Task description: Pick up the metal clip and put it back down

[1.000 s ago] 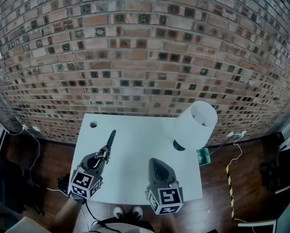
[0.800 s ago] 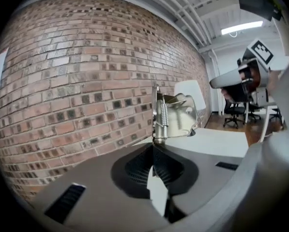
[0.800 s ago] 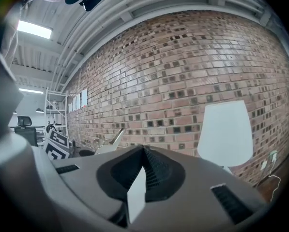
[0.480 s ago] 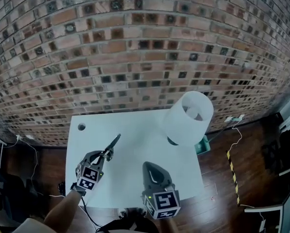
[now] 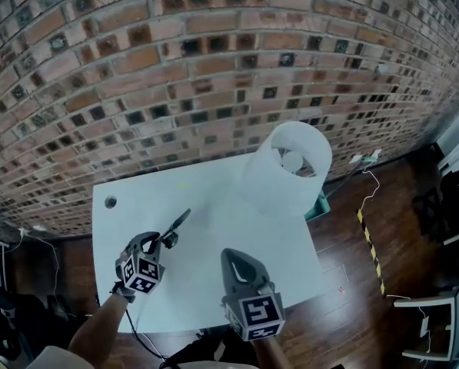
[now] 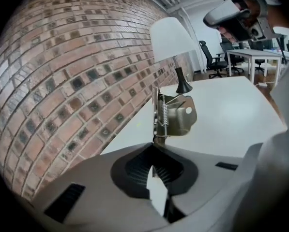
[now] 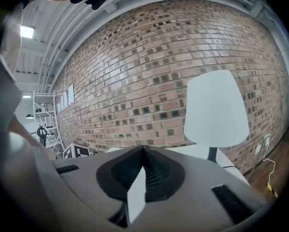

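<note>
White table (image 5: 214, 214), metal clip (image 6: 175, 116) — between left jaws

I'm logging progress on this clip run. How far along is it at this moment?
Done: the pick-up. The left gripper has its jaws shut on the metal clip, which looks clear of the white table. In hand: the clip is held in the air above the tabletop. Left: setting it back down and opening the jaws. The right gripper is shut on nothing.

Ahead of you: brick wall (image 5: 214, 68). Below — dark wood floor (image 5: 383, 283), white table (image 5: 214, 202), white lamp (image 5: 279, 171) at its far right corner. Office chairs (image 6: 208, 57) beyond; ceiling light (image 7: 27, 31) on.
</note>
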A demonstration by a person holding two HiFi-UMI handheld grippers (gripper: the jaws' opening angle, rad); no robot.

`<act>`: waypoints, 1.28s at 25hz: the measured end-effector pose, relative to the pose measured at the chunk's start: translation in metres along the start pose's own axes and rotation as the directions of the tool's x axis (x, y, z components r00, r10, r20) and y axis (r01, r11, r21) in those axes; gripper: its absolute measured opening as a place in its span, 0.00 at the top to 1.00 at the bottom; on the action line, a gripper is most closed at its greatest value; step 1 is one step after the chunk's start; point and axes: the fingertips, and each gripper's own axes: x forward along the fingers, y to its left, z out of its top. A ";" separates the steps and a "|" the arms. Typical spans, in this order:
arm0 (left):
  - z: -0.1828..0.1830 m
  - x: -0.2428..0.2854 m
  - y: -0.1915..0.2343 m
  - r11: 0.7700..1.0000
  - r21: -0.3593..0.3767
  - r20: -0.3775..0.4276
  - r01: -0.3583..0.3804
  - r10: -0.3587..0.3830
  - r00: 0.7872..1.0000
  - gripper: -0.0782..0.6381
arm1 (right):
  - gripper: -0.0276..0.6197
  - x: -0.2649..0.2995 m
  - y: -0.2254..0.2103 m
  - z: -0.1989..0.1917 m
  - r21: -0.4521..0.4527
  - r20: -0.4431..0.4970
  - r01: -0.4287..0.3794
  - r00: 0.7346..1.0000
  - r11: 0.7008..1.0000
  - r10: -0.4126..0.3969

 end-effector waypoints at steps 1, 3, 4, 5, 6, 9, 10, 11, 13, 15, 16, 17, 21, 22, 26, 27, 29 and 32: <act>-0.002 0.005 0.003 1.000 0.021 -0.011 -0.007 0.007 1.000 0.86 | 0.97 0.002 -0.001 -0.001 0.006 -0.002 0.001 1.000 1.000 -0.001; -0.005 0.014 0.007 0.997 0.067 -0.033 -0.027 0.029 0.999 0.86 | 0.97 0.004 -0.003 -0.003 0.019 -0.007 0.002 1.000 1.000 -0.002; -0.006 0.020 0.006 0.995 0.092 -0.043 -0.035 0.040 0.998 0.86 | 0.97 0.004 -0.006 -0.004 0.025 -0.010 0.004 1.000 1.000 -0.004; -0.006 0.026 0.005 0.993 0.115 -0.054 -0.041 0.048 0.997 0.86 | 0.97 0.004 -0.008 -0.004 0.030 -0.012 0.006 1.000 1.000 -0.006; -0.008 0.031 0.005 0.989 0.138 -0.064 -0.044 0.054 0.997 0.86 | 0.97 0.006 -0.009 -0.004 0.033 -0.011 0.007 1.000 0.999 -0.007; -0.013 0.043 0.008 0.975 0.217 -0.090 -0.042 0.063 0.994 0.86 | 0.97 0.012 -0.008 -0.005 0.047 -0.006 0.001 1.000 0.999 0.000; -0.013 0.047 0.006 0.969 0.243 -0.094 -0.039 0.064 0.993 0.86 | 0.97 0.014 -0.009 -0.005 0.052 -0.006 -0.003 1.000 0.999 0.003; -0.014 0.051 0.004 0.964 0.264 -0.098 -0.035 0.063 0.993 0.86 | 0.97 0.014 -0.010 -0.006 0.056 -0.007 -0.004 1.000 0.998 0.005; -0.016 0.057 -0.003 0.955 0.294 -0.109 -0.022 0.056 0.992 0.86 | 0.97 0.013 -0.014 -0.008 0.060 -0.010 -0.003 1.000 0.998 0.003; -0.021 0.061 -0.007 0.948 0.319 -0.125 -0.007 0.049 0.991 0.86 | 0.97 0.014 -0.016 -0.009 0.068 -0.011 -0.001 1.000 0.998 0.002; -0.023 0.062 -0.008 0.944 0.331 -0.133 0.000 0.046 0.990 0.86 | 0.97 0.014 -0.016 -0.009 0.072 -0.010 -0.001 1.000 0.997 0.001; -0.025 0.063 -0.009 0.939 0.343 -0.139 0.007 0.044 0.989 0.86 | 0.97 0.014 -0.017 -0.009 0.075 -0.010 0.000 1.000 0.997 0.001; -0.031 0.069 -0.015 0.901 0.433 -0.152 0.012 0.060 0.987 0.86 | 0.97 0.014 -0.021 -0.011 0.078 -0.015 0.005 1.000 0.997 -0.004; -0.032 0.071 -0.016 0.885 0.466 -0.153 0.009 0.070 0.986 0.86 | 0.97 0.014 -0.022 -0.011 0.079 -0.014 0.006 1.000 0.997 -0.005; -0.033 0.076 -0.016 0.822 0.570 -0.144 -0.011 0.113 0.983 0.86 | 0.97 0.015 -0.023 -0.010 0.080 -0.011 0.004 1.000 0.997 -0.003; -0.034 0.077 -0.016 0.813 0.582 -0.143 -0.013 0.118 0.983 0.86 | 0.97 0.016 -0.023 -0.011 0.077 -0.012 0.003 1.000 0.997 -0.002; -0.036 0.079 -0.017 0.804 0.594 -0.141 -0.016 0.124 0.982 0.86 | 0.97 0.017 -0.022 -0.013 0.067 -0.017 0.001 1.000 0.998 0.000; -0.033 0.078 -0.020 0.804 0.595 -0.140 -0.020 0.128 0.982 0.86 | 0.97 0.018 -0.022 -0.014 0.063 -0.020 -0.004 1.000 0.998 0.006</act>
